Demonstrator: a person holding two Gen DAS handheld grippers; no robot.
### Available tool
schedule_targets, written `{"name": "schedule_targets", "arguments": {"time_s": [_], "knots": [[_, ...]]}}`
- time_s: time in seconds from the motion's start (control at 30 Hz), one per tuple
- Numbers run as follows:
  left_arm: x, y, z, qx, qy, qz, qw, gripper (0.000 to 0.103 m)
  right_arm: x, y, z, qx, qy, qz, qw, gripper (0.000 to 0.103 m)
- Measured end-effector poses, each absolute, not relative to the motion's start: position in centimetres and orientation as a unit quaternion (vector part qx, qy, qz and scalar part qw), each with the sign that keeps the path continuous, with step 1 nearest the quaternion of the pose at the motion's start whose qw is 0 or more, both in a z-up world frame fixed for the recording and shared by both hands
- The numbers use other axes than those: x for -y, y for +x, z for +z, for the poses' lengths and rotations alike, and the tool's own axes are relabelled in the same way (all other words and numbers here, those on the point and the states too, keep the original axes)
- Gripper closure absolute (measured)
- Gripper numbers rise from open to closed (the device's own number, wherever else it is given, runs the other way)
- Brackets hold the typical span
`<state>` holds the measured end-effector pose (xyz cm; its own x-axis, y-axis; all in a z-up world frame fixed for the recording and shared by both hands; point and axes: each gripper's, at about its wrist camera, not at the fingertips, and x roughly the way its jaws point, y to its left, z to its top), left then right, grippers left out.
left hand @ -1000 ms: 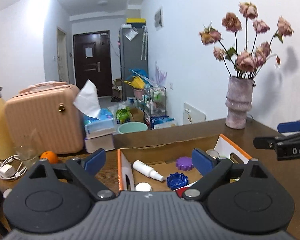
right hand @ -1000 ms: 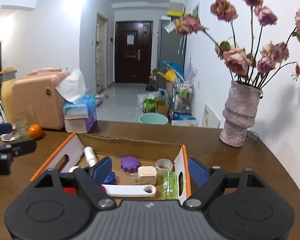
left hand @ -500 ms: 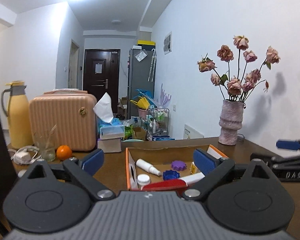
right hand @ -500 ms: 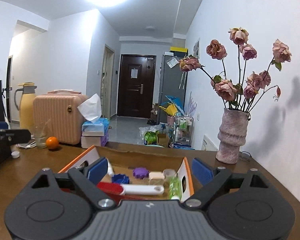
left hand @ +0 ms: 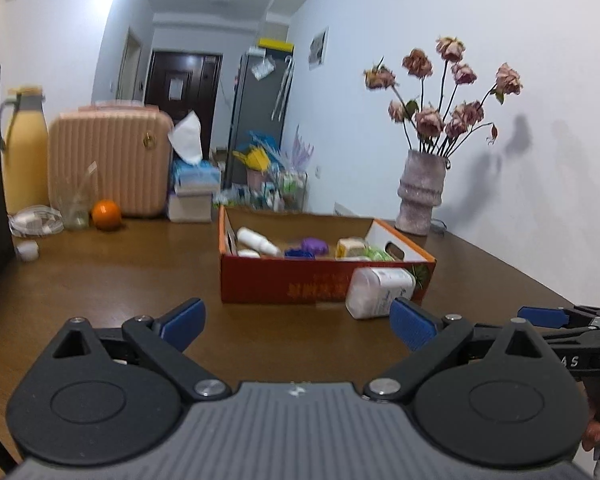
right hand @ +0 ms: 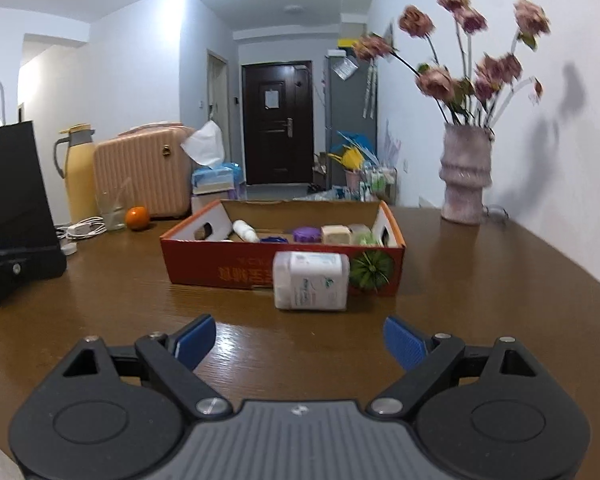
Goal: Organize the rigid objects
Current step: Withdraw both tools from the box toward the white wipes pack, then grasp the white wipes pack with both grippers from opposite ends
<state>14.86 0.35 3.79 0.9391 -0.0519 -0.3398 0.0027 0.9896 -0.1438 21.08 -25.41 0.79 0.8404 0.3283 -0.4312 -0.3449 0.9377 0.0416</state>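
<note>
**Both grippers empty over the table; white bottle lies outside the box**

Left gripper (left hand: 296, 322): jaws spread wide and just been opening, nothing between the blue pads, bare table (left hand: 140, 276) under them. Right gripper (right hand: 300, 342): jaws also wide apart with nothing held; they opened further over the last second and have since eased in slightly. In the left view the right gripper shows only as a dark arm with one blue pad at the right edge, and is cut off there.

White bottle (right hand: 310, 280) lies on its side on the table, touching or just in front of the near wall of the cardboard box (right hand: 220, 270). Its label print is too blurred to read. In the left view the same bottle (left hand: 378, 292) sits just beyond the right-hand pad; whether pad and bottle touch I cannot tell.

Box contents, partly hidden by the near wall: a white spray bottle (right hand: 245, 230), a purple cap (right hand: 306, 234), a beige block (right hand: 336, 234), something blue and something pale green that only peek over the rim. Printing on the box front is upside down and unreadable.

Behind: vase of dried roses (right hand: 465, 178) near the wall, well apart from the box; orange (right hand: 136, 218), drinking glass, yellow jug and pink case at left. A black object at the left edge of the right view is cut off.
</note>
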Motion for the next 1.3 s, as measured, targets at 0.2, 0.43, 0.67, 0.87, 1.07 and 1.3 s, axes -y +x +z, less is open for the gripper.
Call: {"name": "schedule_targets", "arguments": {"time_s": [0.2, 0.43, 0.67, 0.87, 1.07, 1.3], "knots": [[1.1, 19.7, 2.6, -0.219, -0.088, -0.039, 0.971, 0.016, 27.1, 23.6, 1.0, -0.235, 0.033, 0.187, 0.953, 0.022], [4.0, 28.3, 3.3, -0.247, -0.095, -0.090, 0.960, 0.030, 26.7, 30.8, 0.9, -0.258, 0.075, 0.201, 0.942, 0.044], [5.1, 36.3, 2.1, -0.286, -0.115, -0.108, 0.945, 0.059, 26.1, 38.7, -0.5, -0.293, 0.127, 0.206, 0.925, 0.069], [5.4, 37.9, -0.3, -0.309, -0.135, -0.126, 0.933, 0.071, 25.9, 40.7, -2.0, -0.299, 0.131, 0.212, 0.921, 0.088], [5.1, 36.2, -0.6, -0.306, -0.157, -0.160, 0.925, 0.083, 26.7, 39.0, -2.2, -0.307, 0.138, 0.240, 0.910, 0.097], [4.1, 36.2, 0.1, -0.306, -0.173, -0.107, 0.930, 0.071, 28.0, 38.4, -1.2, -0.266, 0.110, 0.166, 0.943, 0.058]]}}
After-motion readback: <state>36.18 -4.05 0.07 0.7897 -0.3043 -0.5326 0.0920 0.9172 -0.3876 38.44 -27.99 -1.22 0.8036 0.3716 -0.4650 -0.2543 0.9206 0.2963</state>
